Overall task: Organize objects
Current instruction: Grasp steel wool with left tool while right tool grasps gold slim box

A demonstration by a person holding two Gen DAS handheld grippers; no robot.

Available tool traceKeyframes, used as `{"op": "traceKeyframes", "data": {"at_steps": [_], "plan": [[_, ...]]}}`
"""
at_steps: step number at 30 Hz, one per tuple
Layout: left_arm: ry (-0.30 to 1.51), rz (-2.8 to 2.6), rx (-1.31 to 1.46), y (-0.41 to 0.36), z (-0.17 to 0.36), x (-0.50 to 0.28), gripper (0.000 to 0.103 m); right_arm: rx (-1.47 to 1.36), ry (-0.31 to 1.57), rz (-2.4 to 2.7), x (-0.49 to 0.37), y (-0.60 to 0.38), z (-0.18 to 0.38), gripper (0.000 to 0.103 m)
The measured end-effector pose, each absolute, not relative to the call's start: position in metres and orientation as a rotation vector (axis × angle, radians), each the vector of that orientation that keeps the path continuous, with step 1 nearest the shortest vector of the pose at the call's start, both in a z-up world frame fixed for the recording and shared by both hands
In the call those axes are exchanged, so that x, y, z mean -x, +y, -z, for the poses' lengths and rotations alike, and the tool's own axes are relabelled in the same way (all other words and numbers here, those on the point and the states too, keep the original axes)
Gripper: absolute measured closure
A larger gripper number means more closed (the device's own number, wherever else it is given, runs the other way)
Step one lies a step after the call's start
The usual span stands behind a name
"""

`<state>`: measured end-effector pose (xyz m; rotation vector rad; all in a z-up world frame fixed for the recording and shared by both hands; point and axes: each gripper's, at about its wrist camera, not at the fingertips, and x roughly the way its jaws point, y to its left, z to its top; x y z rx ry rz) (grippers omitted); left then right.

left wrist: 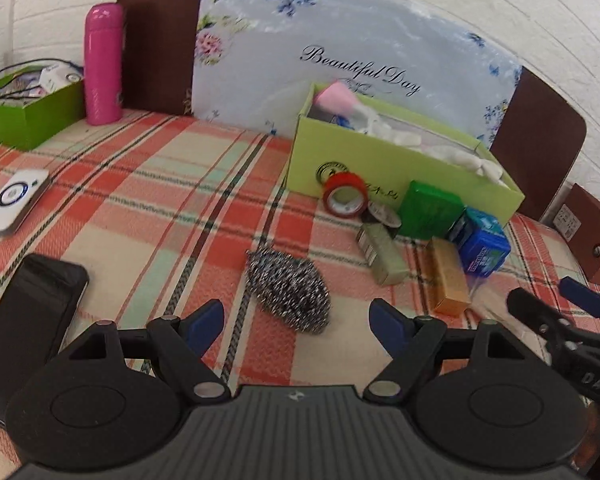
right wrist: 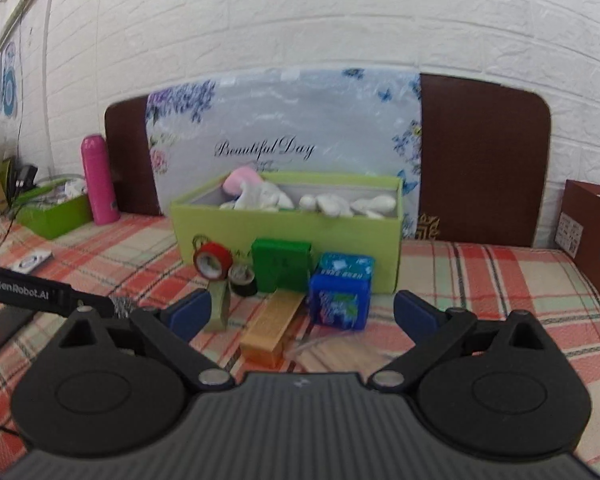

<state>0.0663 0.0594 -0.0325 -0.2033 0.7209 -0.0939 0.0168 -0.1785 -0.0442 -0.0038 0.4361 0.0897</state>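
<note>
Both claws, left (left wrist: 296, 316) and right (right wrist: 302, 312), gape empty above steel scourer (left wrist: 288, 294) and gold box (right wrist: 270, 330).

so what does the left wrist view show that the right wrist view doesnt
Only the left wrist view shows the whole steel scourer ahead of the open left tool, plus a black phone. Only the right wrist view shows the brown box at the far right. Both share the light green box, red tape roll, blue box and pink flask.
</note>
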Motion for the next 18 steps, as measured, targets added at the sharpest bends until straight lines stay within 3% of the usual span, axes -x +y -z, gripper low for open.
{"op": "traceKeyframes", "data": {"at_steps": [5, 8, 10, 11, 13, 14, 15, 18], "plan": [[0.727, 0.074, 0.226, 0.062, 0.041, -0.079, 0.02, 0.096, 0.567, -0.113, -0.054, -0.147, 0.083, 0.039], [0.721, 0.068, 0.211, 0.056, 0.044, -0.092, 0.02, 0.077, 0.608, -0.078, -0.074, -0.141, 0.091, 0.045], [0.737, 0.059, 0.205, 0.054, 0.048, -0.103, 0.02, 0.059, 0.62, -0.074, -0.077, -0.142, 0.094, 0.068], [0.744, 0.06, 0.205, 0.053, 0.05, -0.108, 0.02, 0.057, 0.623, -0.088, -0.076, -0.142, 0.094, 0.069], [0.753, 0.075, 0.213, 0.053, 0.053, -0.116, 0.031, 0.069, 0.626, -0.11, -0.067, -0.145, 0.092, 0.07], [0.76, 0.101, 0.218, 0.053, 0.054, -0.119, 0.048, 0.076, 0.624, -0.122, -0.061, -0.147, 0.09, 0.07], [0.771, 0.133, 0.217, 0.051, 0.055, -0.122, 0.054, 0.081, 0.621, -0.138, -0.054, -0.15, 0.088, 0.07], [0.758, 0.253, 0.189, 0.037, 0.052, -0.119, 0.056, 0.076, 0.637, -0.176, -0.032, -0.162, 0.087, 0.071]]}}
